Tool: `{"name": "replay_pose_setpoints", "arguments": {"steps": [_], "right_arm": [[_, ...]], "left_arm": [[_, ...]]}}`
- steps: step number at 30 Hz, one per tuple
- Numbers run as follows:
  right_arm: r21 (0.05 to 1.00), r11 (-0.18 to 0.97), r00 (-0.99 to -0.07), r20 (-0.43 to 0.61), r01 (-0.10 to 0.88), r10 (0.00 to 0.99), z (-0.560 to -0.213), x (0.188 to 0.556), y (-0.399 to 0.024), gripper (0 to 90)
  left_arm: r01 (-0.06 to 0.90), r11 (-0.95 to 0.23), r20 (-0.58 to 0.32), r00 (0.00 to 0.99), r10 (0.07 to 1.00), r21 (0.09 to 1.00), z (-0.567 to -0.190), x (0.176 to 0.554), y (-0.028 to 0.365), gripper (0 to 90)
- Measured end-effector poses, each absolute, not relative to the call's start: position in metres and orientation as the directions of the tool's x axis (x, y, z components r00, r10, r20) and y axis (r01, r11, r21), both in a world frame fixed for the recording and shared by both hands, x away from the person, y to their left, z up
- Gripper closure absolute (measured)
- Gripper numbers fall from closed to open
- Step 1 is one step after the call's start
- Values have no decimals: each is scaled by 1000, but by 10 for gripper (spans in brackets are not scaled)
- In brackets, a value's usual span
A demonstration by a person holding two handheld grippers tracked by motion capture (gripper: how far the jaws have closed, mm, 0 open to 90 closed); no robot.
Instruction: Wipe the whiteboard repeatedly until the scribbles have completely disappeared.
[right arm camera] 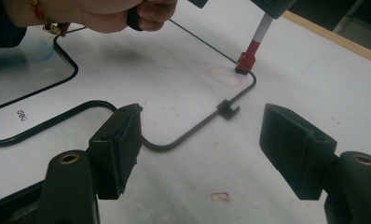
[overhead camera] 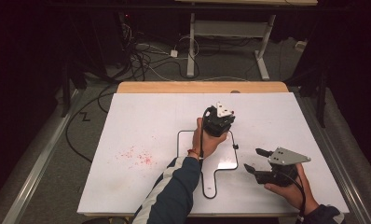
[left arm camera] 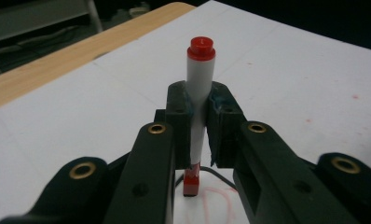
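While the left gripper [overhead camera: 219, 122] sits over the middle of the white table sheet [overhead camera: 141, 121], its jaws are clamped tight on a white-barrelled marker with red end cap and red tip [left arm camera: 198, 102]. Marker stands near upright in the left gripper view, red cap up, red tip down on the surface, squeezed between the two black pads [left arm camera: 180, 122]. In the right gripper view the marker tip [right arm camera: 247, 62] touches down just inside the top corner of a small whiteboard with thin black rounded frame and handle [overhead camera: 230, 163], right next to a faint red scribbled loop [right arm camera: 225, 76]. Left hand [overhead camera: 206, 140] wraps the gripper body, dark sleeve with white stripes [overhead camera: 172, 191] coming from the bottom edge, a red-orange bracelet [overhead camera: 193, 152] at the wrist.

Right gripper [overhead camera: 258, 160] is well apart to the right of the board, low over the table, jaws spread wide with nothing between them; right gripper view shows bare table between its black jaws. Right hand [overhead camera: 291, 186] holds it from below, grey three-cornered plate [overhead camera: 288, 156] on top. A small black clip [right arm camera: 227, 109] sits on the board frame's edge. Red ink specks [overhead camera: 137, 156] are scattered on the sheet left of the board. Wooden table edge [overhead camera: 202, 87] shows at the far side, cables [overhead camera: 146, 60] on the floor beyond.
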State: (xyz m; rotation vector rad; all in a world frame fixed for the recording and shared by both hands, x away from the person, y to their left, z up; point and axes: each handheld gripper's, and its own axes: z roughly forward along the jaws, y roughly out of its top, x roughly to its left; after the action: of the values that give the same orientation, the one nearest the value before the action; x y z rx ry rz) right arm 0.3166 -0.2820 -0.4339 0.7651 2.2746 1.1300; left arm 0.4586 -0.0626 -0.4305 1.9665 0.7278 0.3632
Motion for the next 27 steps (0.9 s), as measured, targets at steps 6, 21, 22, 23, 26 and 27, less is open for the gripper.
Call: {"name": "replay_pose_setpoints", "arguments": {"steps": [6,21,22,23,26,27], "right_arm": [[823,499,-723,-170,269,670,-434,316,-283,304],[821,503,-723,-173,269,669,-434,317,-280,304],[822,503,-725,-172,268,667,-434,317,-280,304],[821,505,-728,-172,268,664,-434,318,-280,304],[820,505,-730,-168,270,662,-435,318,-281,304],[821,503,-728,-167,271,665,-435,318,-281,303]], "left_arm": [[327,-378,-26,784,620,866,-429,451,-52,790],[331,-310,-77,784,616,891,-436,444,-50,789],[327,-308,-81,792,606,893,-437,443,-56,790],[325,-309,-83,797,598,894,-437,443,-61,789],[306,-338,-51,803,594,890,-435,440,-68,789],[310,-338,-52,801,596,889,-435,441,-66,789]]}}
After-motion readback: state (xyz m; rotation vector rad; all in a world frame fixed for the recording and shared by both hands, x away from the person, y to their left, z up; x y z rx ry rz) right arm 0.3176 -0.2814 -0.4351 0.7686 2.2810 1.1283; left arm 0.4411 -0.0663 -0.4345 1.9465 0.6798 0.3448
